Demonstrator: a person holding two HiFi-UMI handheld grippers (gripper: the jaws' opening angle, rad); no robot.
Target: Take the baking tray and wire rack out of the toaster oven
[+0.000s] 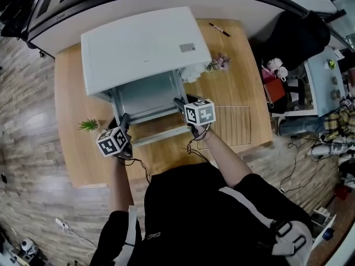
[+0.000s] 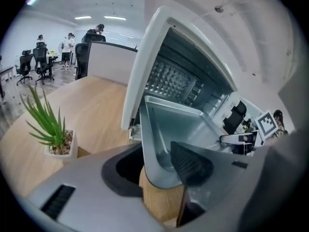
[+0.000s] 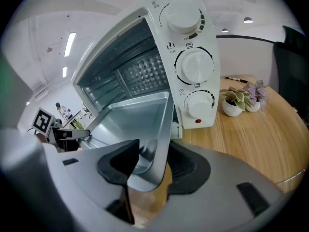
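Note:
A white toaster oven (image 1: 141,46) stands on the wooden table (image 1: 69,121) with its door (image 1: 161,136) folded down. The grey baking tray (image 1: 147,96) sticks out of the opening over the door. My left gripper (image 1: 123,121) holds the tray's front left corner and my right gripper (image 1: 180,105) its front right corner. In the left gripper view the tray's rim (image 2: 178,122) sits between the pads of the left gripper (image 2: 159,166). In the right gripper view the right gripper (image 3: 149,163) clamps the tray's rim (image 3: 133,112) beside the oven's knobs (image 3: 195,66). The wire rack (image 1: 230,125) lies flat on the table to the oven's right.
A small green plant (image 1: 89,125) stands left of the oven, close to my left gripper. Two little flower pots (image 1: 219,64) sit at the oven's right rear and a pen (image 1: 219,29) lies behind them. The table's front edge is close to the person's body. People stand far off in the left gripper view.

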